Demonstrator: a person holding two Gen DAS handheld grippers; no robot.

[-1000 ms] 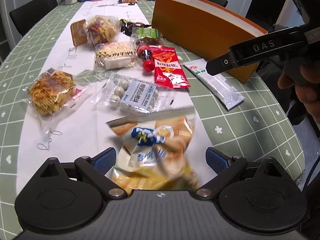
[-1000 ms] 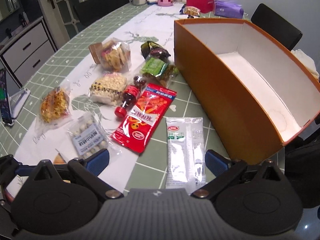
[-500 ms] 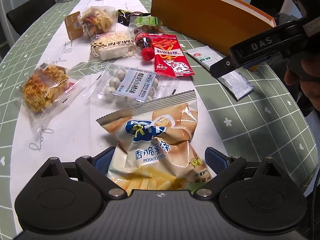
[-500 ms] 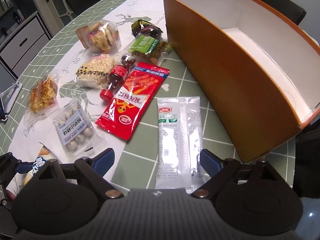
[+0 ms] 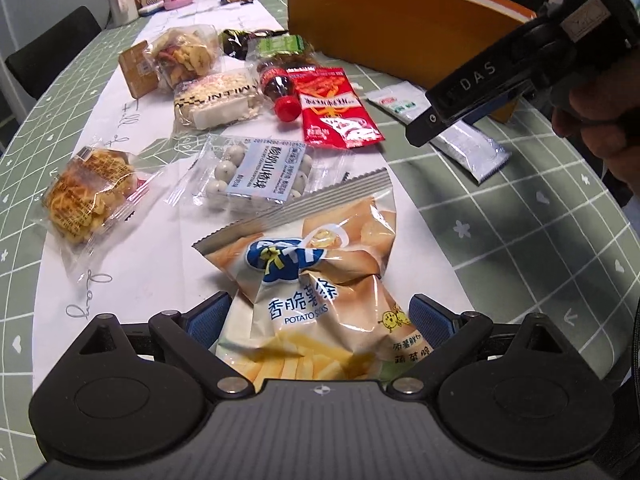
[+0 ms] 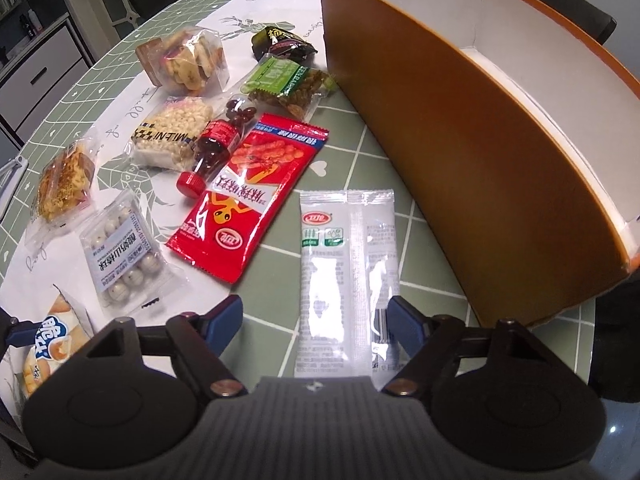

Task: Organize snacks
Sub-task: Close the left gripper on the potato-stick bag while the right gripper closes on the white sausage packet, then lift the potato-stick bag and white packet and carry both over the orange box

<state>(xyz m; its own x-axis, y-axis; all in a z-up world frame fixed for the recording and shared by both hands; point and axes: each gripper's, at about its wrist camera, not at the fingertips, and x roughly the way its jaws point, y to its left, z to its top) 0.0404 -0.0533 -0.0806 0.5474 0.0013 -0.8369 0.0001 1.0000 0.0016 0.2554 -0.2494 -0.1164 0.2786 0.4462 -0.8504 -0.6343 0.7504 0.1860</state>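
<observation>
White sachet (image 6: 346,276) sits btwn right gripper (image 6: 316,316) pads, jaws closing, no contact yet; pick-up step. Next: clamp, lift to orange box (image 6: 480,128). Left gripper (image 5: 320,316) released, astride potato-stick bag (image 5: 320,280).

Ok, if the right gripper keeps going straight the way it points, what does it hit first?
Most likely the white sachet, lying between the right gripper's closing jaws, which don't visibly press it yet. Depth is unclear.

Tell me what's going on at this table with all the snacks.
A person holds a gripper in each hand, sorting snacks beside an empty orange box. The left gripper has the potato sticks bag between its jaws. The right gripper has just been closing its jaws around the white packet, not yet pinching it.
</observation>
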